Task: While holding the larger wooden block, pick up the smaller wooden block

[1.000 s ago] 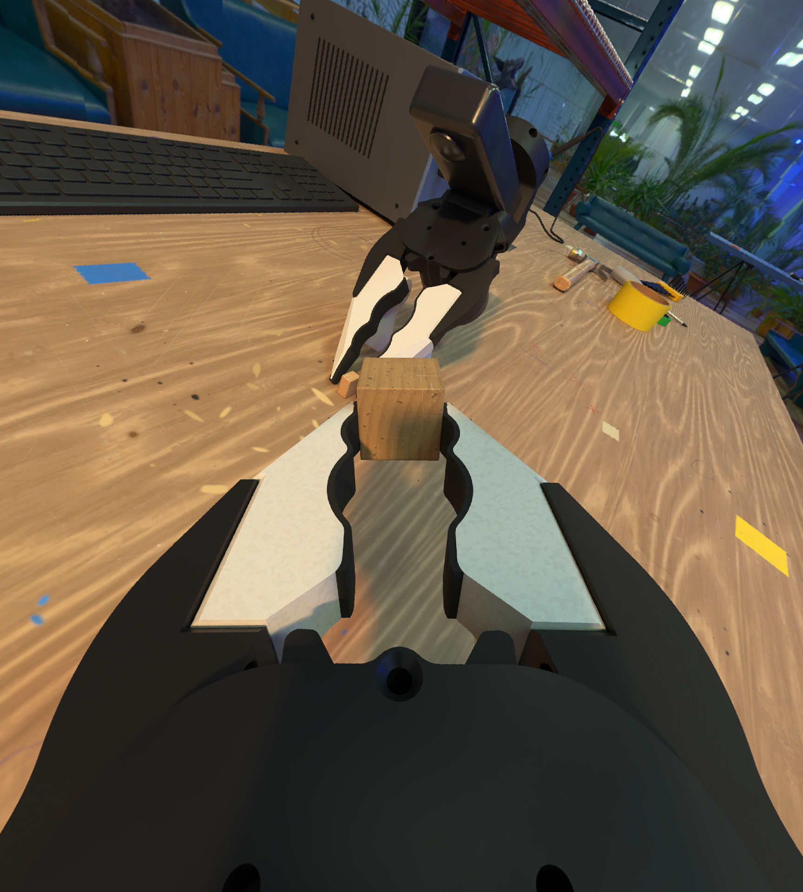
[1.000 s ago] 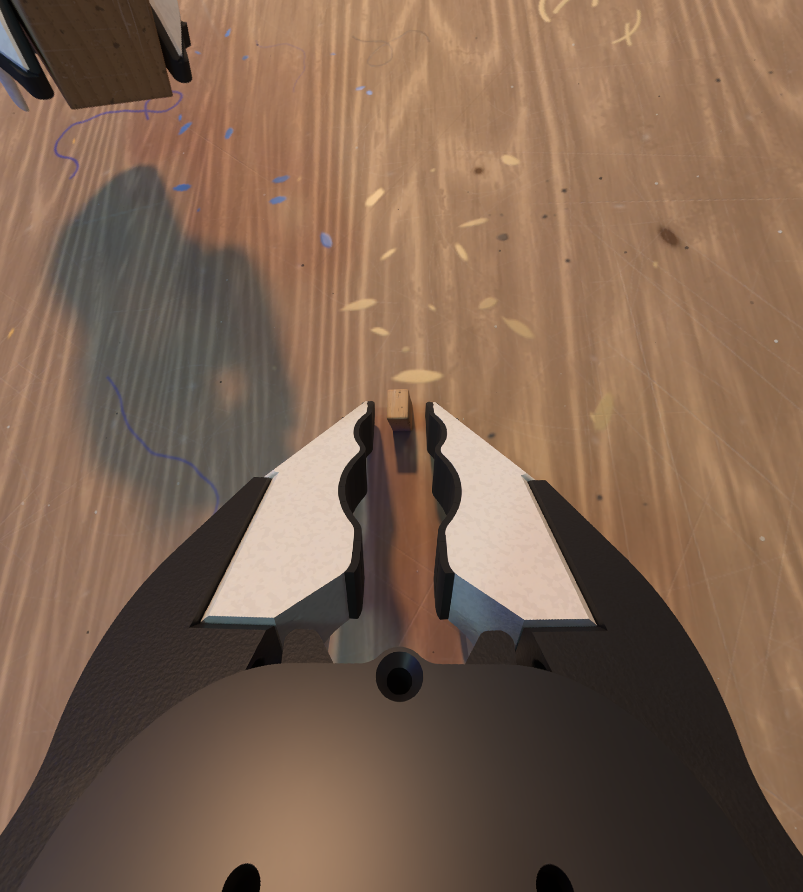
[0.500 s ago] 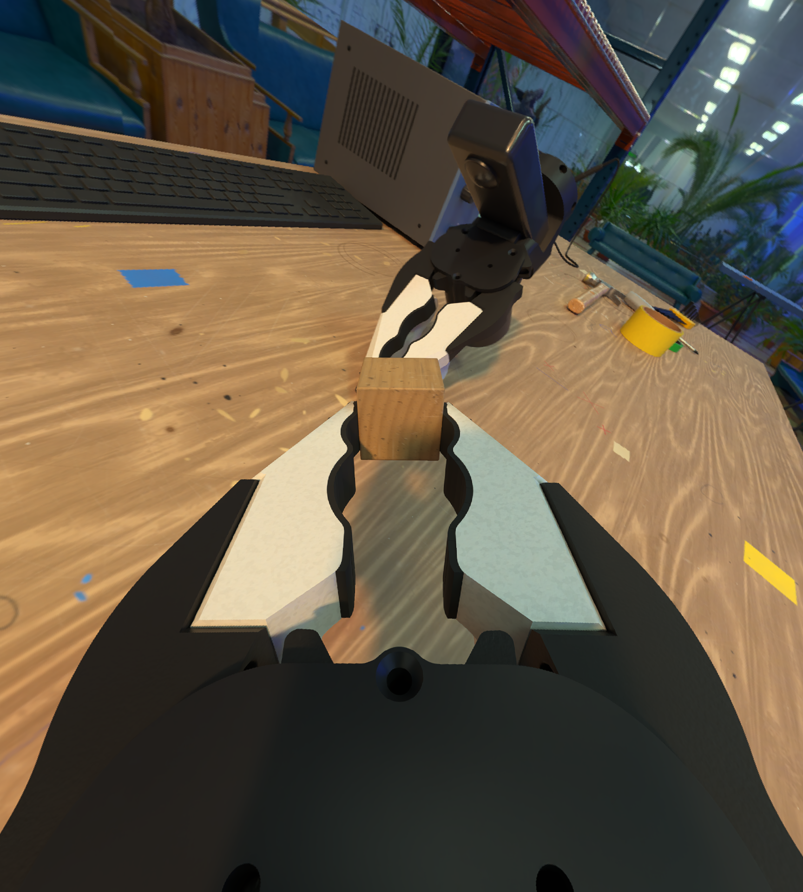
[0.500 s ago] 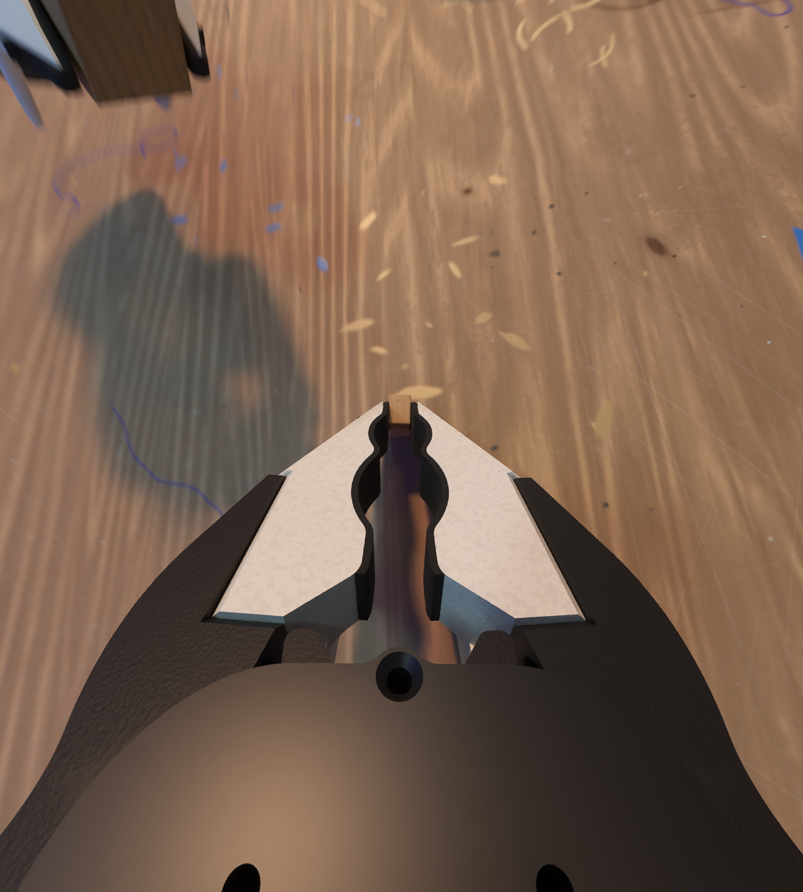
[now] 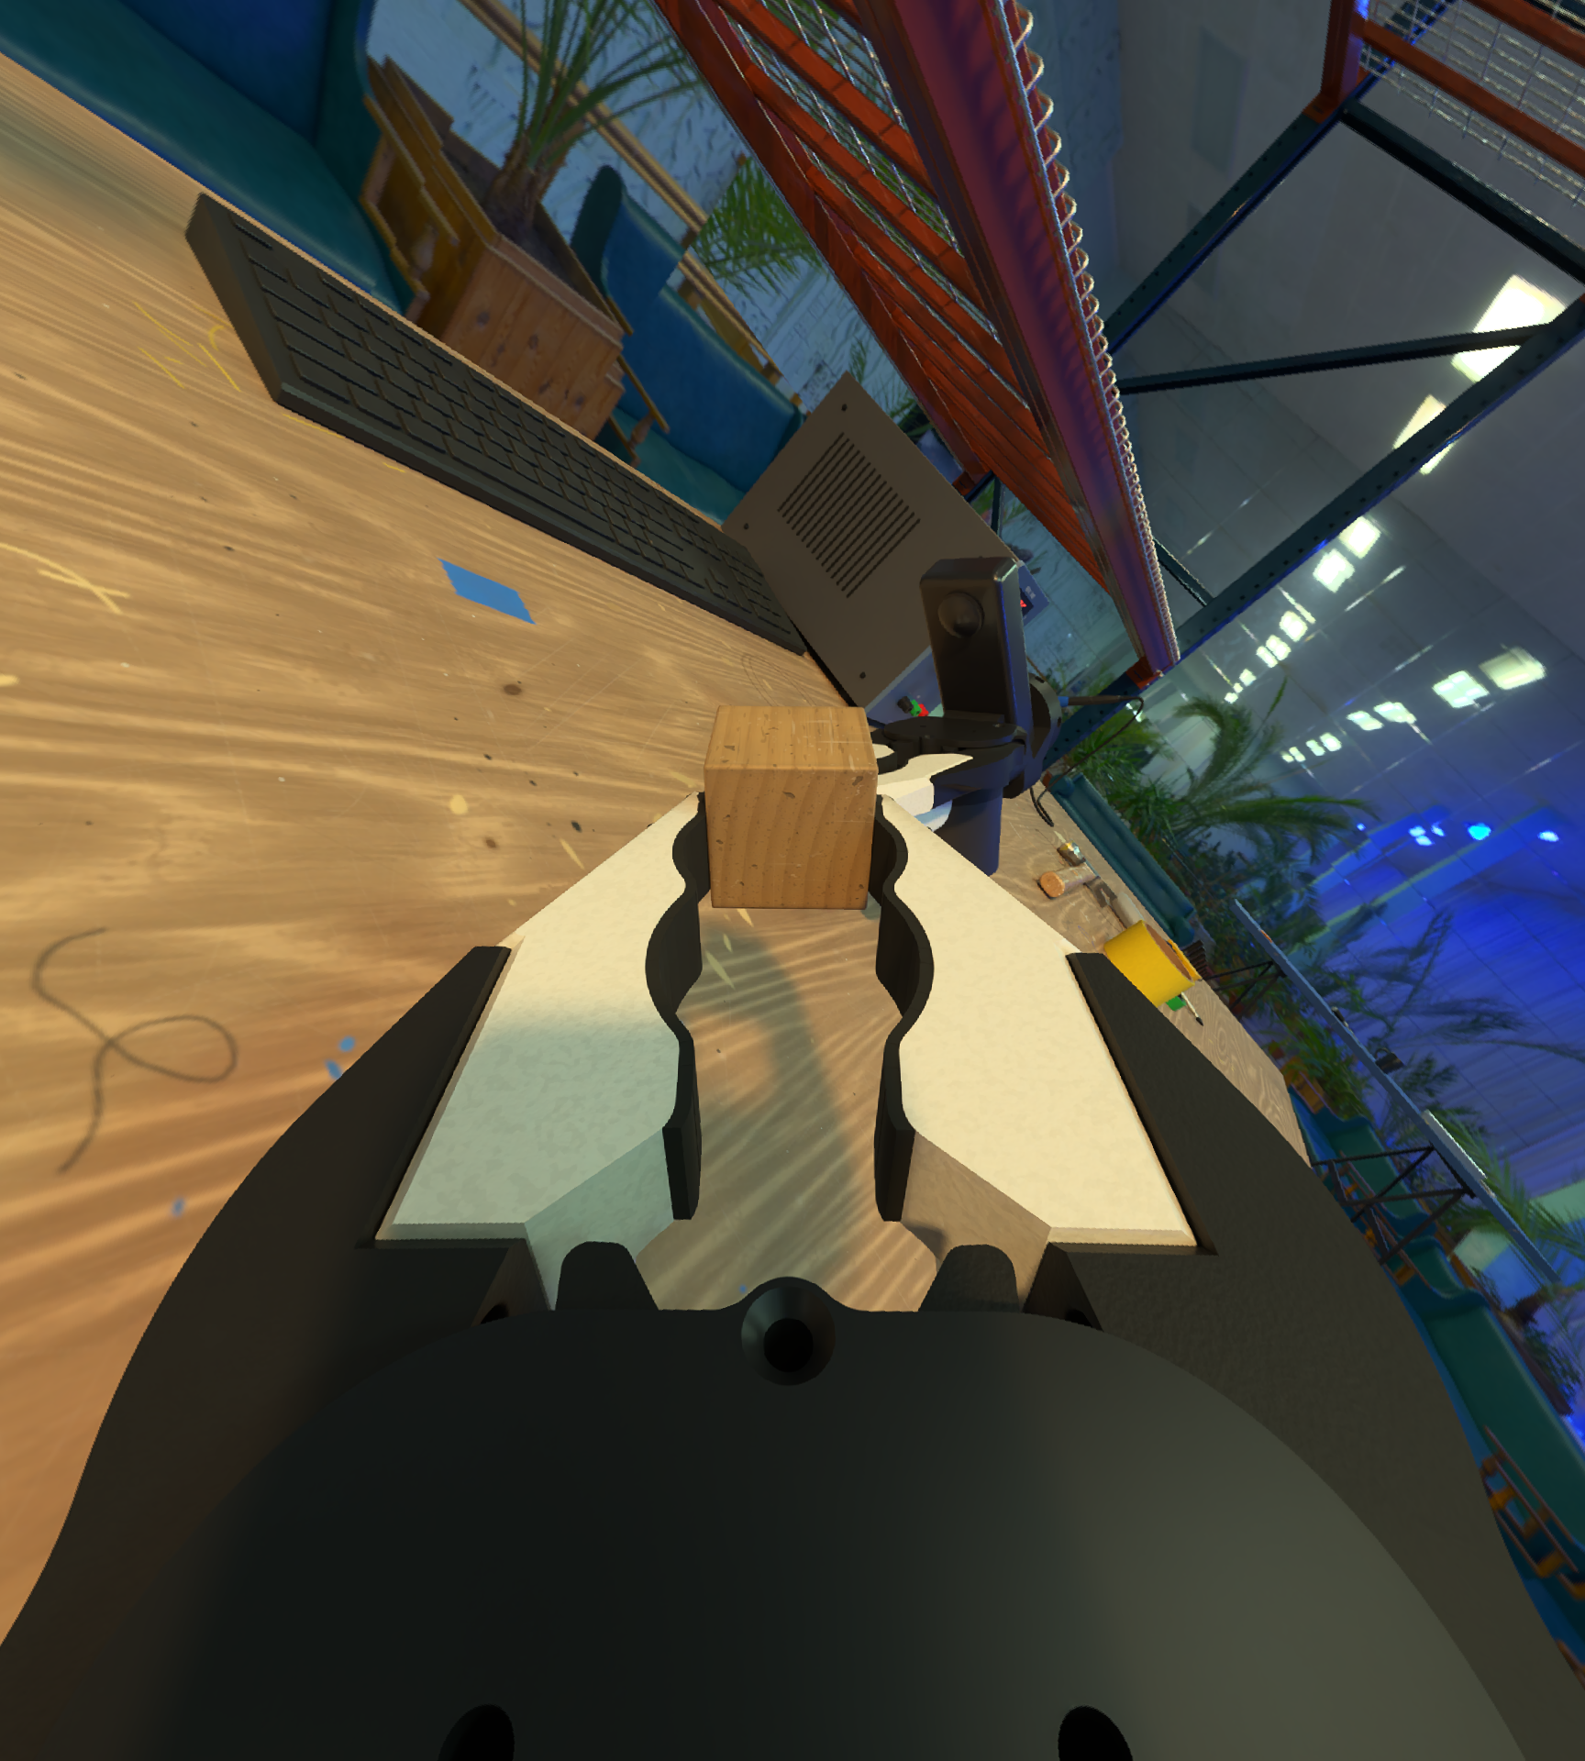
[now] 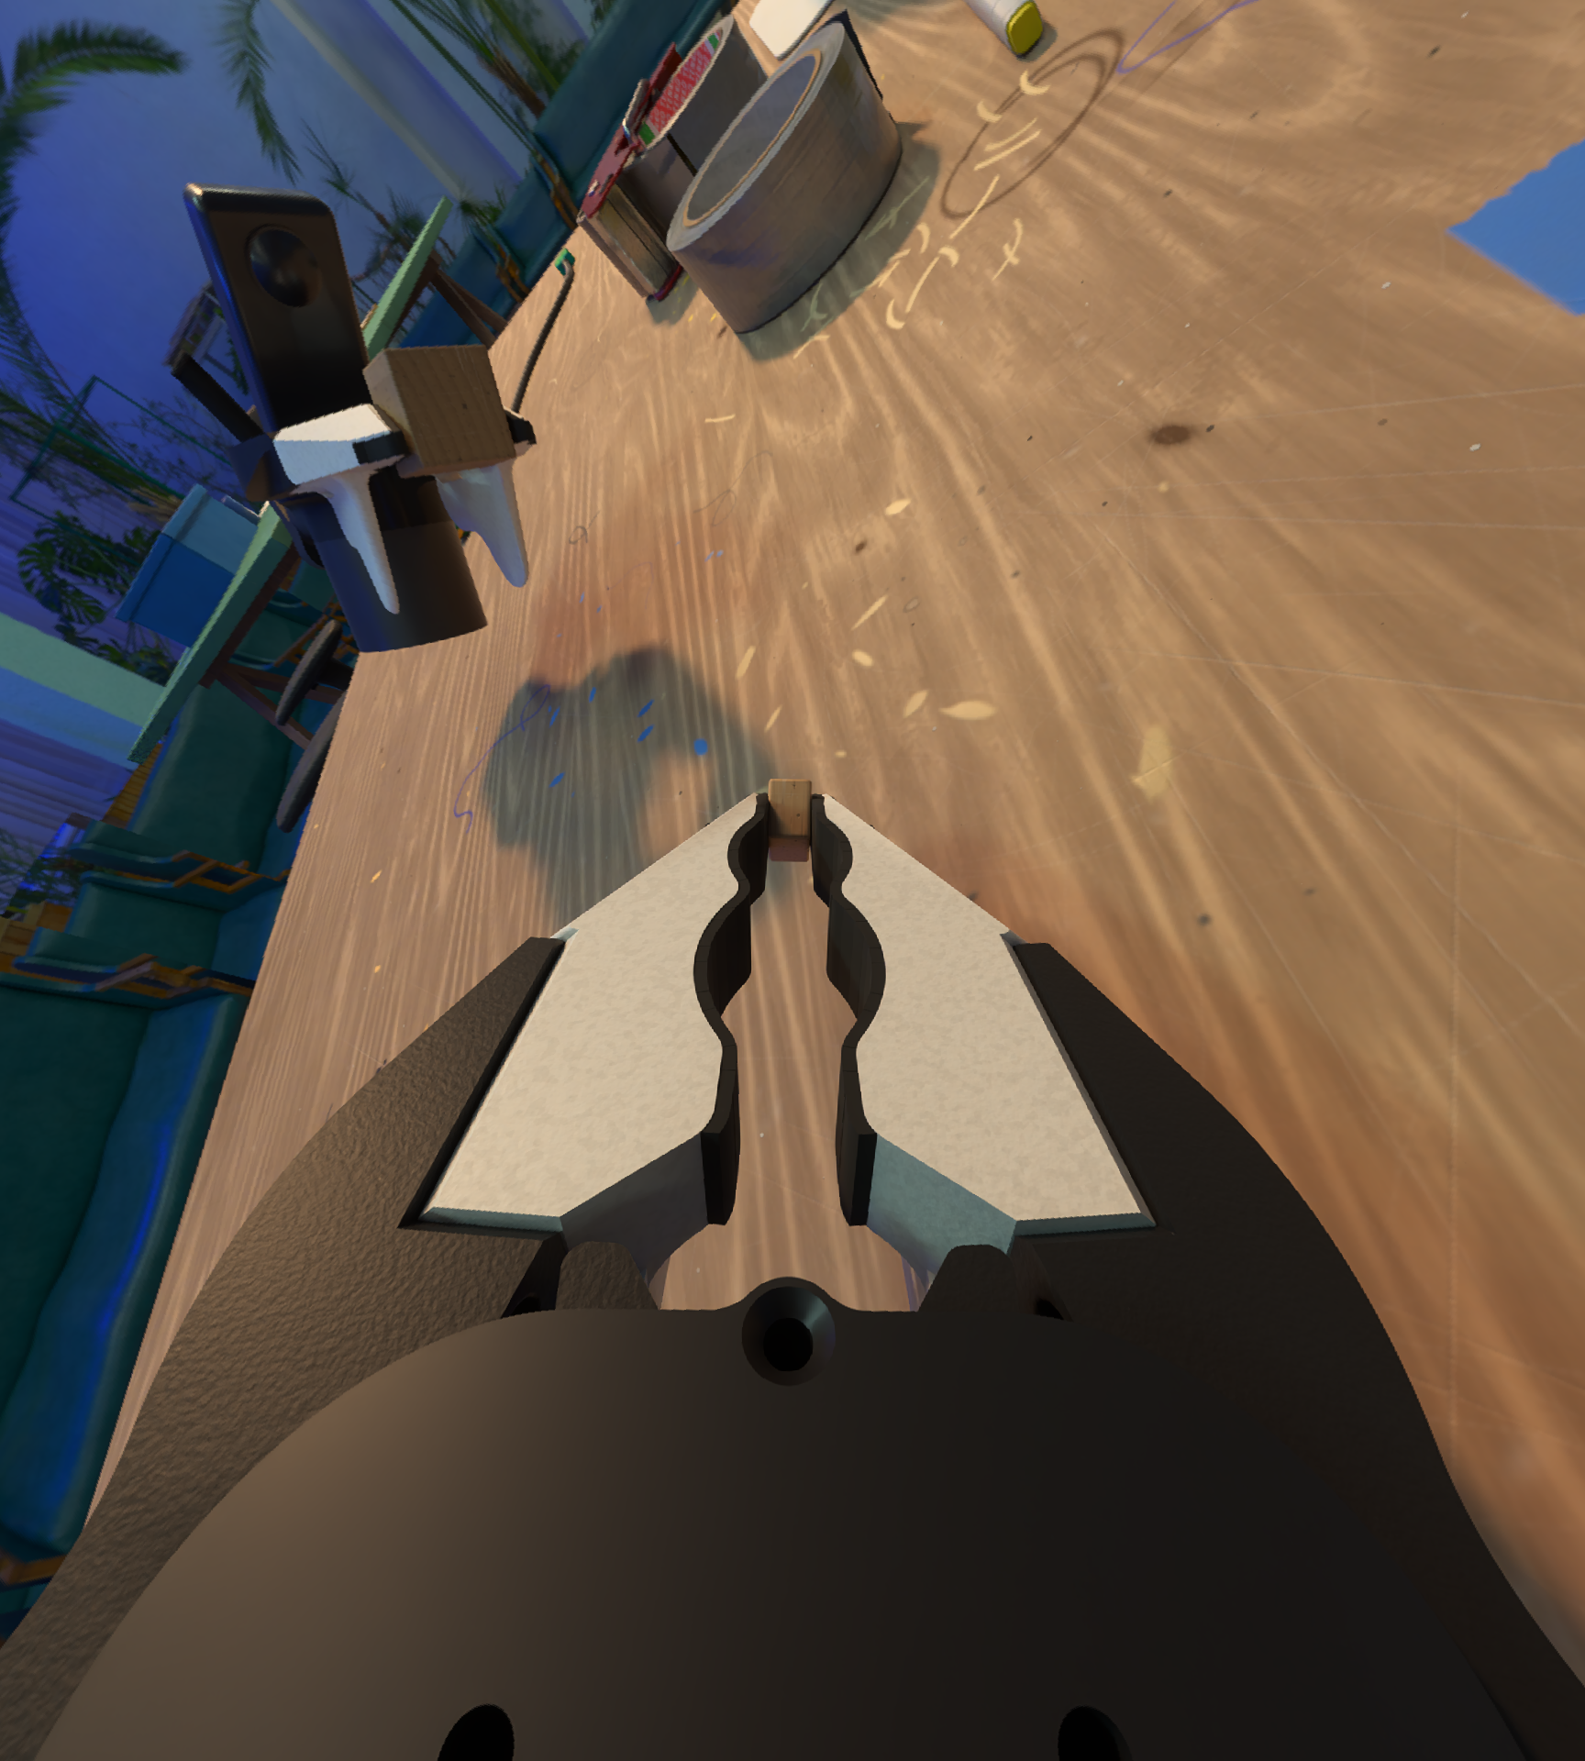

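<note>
The larger wooden block (image 5: 789, 810) is a pale, near-cubic piece with curved grain lines on its near face and a few dark specks. It sits clamped between the tips of the left gripper (image 5: 787, 858), whose fingers are spread about a block's width and press its two sides; it is held clear above the wooden table (image 5: 198, 762). In the right wrist view the same block (image 6: 446, 408) shows farther off near the table's left edge, pinched in that gripper (image 6: 417, 457), with a dark shadow on the boards below.

The smaller wooden block (image 6: 790, 808) is a tiny light sliver of wood, lighter on top and brown underneath, caught right at the fingertips of the right gripper (image 6: 790, 821). Those fingers are drawn nearly together, with only the sliver's width between the tips. It seems to hang a little above the table, though contact with the boards cannot be ruled out.

Counted: two wooden blocks, two grippers. One black keyboard (image 5: 484, 429) lies along the far edge, with one grey vented box (image 5: 855, 534) beside it. One yellow tape roll (image 5: 1146, 962) lies toward the right edge. One grey tape roll (image 6: 789, 181) stands near the far left corner in the right wrist view, touching a tape dispenser (image 6: 665, 143). One blue patch (image 5: 487, 591) marks the boards in each view (image 6: 1570, 224).
</note>
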### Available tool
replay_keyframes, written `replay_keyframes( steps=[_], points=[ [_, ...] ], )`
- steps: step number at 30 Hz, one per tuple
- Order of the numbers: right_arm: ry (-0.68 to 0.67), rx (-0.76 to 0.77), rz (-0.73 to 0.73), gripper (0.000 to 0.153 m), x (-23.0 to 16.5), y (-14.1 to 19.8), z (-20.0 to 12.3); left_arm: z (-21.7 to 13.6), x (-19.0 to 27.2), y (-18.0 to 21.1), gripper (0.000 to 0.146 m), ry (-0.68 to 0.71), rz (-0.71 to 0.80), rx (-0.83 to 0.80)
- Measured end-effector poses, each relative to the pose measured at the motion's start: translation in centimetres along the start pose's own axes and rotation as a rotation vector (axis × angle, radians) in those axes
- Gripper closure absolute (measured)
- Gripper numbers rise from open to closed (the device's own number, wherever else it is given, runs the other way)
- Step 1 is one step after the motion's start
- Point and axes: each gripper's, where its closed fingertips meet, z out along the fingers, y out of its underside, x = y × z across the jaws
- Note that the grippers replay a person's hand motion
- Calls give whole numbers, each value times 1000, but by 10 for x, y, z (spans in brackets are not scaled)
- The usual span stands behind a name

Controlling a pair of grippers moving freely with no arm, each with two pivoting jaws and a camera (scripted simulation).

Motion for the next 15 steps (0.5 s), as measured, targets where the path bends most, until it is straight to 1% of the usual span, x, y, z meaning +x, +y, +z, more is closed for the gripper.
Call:
replay_keyframes(
  steps=[6, 10, 15],
  points=[
    [-41, 39, 33, 145, -1, -5, -5, 10, 8, 13, 114, 27, 61, -82],
    [-50, 43, 33, 145, -3, -5, -5, 17, 11, 29, 114, -6, 170, -167],
    [-56, 21, 11, 145, -5, -2, -3, 22, 21, 42, 114, 4, 294, -225]
  ],
)
